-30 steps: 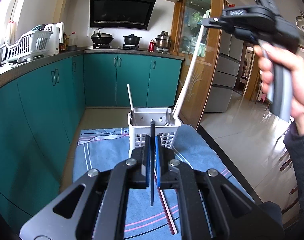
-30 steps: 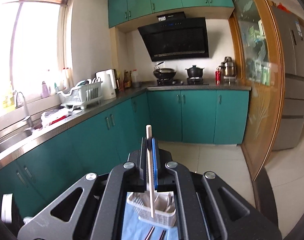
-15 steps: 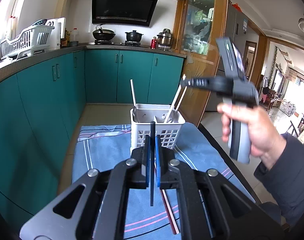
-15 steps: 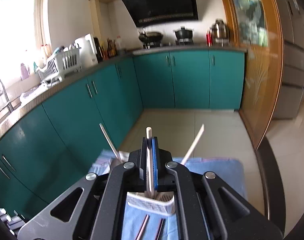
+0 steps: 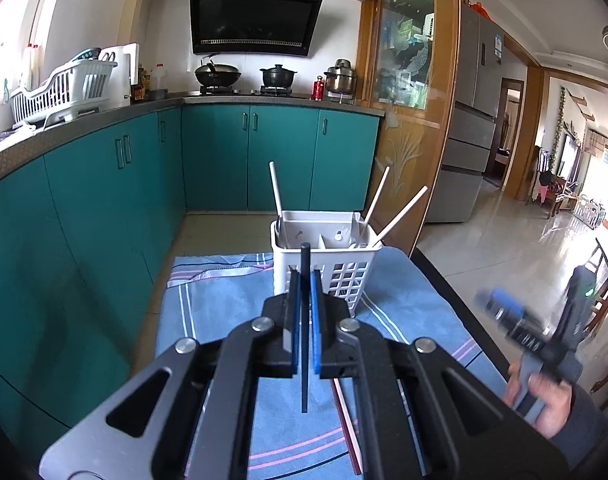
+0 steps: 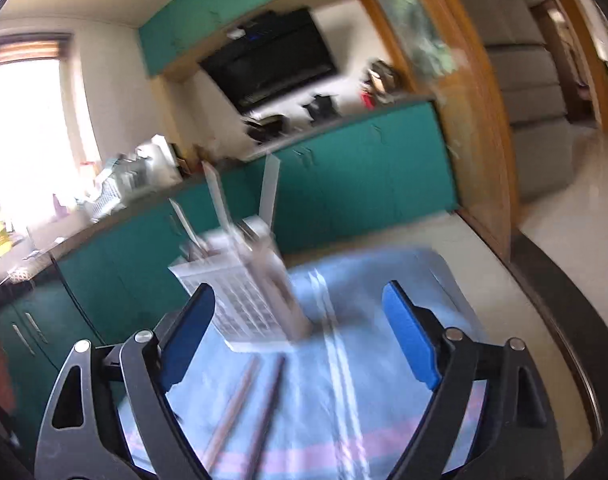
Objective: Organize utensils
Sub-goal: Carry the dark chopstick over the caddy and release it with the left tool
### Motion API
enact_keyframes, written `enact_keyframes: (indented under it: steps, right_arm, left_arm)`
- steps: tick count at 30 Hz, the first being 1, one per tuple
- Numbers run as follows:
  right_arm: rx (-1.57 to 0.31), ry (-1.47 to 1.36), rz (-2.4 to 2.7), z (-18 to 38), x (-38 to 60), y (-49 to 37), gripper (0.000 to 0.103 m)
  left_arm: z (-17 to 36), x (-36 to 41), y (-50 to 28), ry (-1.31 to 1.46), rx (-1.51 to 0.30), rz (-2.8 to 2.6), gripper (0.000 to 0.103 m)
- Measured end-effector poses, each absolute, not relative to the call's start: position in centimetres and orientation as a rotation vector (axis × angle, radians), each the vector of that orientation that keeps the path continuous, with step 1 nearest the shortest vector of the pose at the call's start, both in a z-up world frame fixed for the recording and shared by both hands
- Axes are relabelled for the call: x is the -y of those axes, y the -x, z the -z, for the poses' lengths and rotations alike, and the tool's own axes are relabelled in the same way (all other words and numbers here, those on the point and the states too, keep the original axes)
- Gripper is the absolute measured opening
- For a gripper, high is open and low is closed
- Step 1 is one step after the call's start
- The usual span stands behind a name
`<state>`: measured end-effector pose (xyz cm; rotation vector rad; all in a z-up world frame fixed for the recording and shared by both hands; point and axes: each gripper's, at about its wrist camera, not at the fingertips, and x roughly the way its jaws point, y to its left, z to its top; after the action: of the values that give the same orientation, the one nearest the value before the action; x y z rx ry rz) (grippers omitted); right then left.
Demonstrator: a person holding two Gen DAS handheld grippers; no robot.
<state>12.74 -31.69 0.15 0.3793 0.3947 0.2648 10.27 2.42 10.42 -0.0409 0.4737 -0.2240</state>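
Right now you are pinching a thin black chopstick (image 5: 304,320) upright in your left gripper (image 5: 303,312), the blue pads closed flat against its shaft so it is standing ready to drop tip-first into a slot. The white perforated plastic utensil caddy (image 5: 324,256) is sitting just beyond it, toward the far edge of the blue striped cloth (image 5: 208,320), and three white chopsticks (image 5: 402,211) are leaning out of its compartments, one at the left and two at the right. Your right gripper (image 6: 300,328) is hanging with its jaws spread wide and nothing between them, angled down over the cloth; that view is blurred. Directly under it two dark reddish-brown chopsticks (image 6: 260,396) are lying side by side on the cloth, near the caddy's near side, probably the next pickup. The wide opening is leaving you room to straddle one of them.
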Motion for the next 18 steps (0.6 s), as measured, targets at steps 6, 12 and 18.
enact_keyframes:
  steps: [6, 12, 18]
  right_arm:
    - [-0.503, -0.461, -0.323, 1.7, 32.4, -14.6, 0.084]
    - [-0.518, -0.522, -0.333, 1.8, 34.3, -15.0, 0.084]
    - [-0.536, -0.545, -0.335, 1.8, 35.7, -15.4, 0.084]
  left_arm:
    - [-14.7, -0.9, -12.3, 0.013, -0.441, 0.181, 0.004]
    - [-22.9, 0.8, -14.8, -0.008, -0.35, 0.16, 0.004]
    - [-26.7, 2.0, -19.6, 0.013, -0.293, 0.141, 0.004]
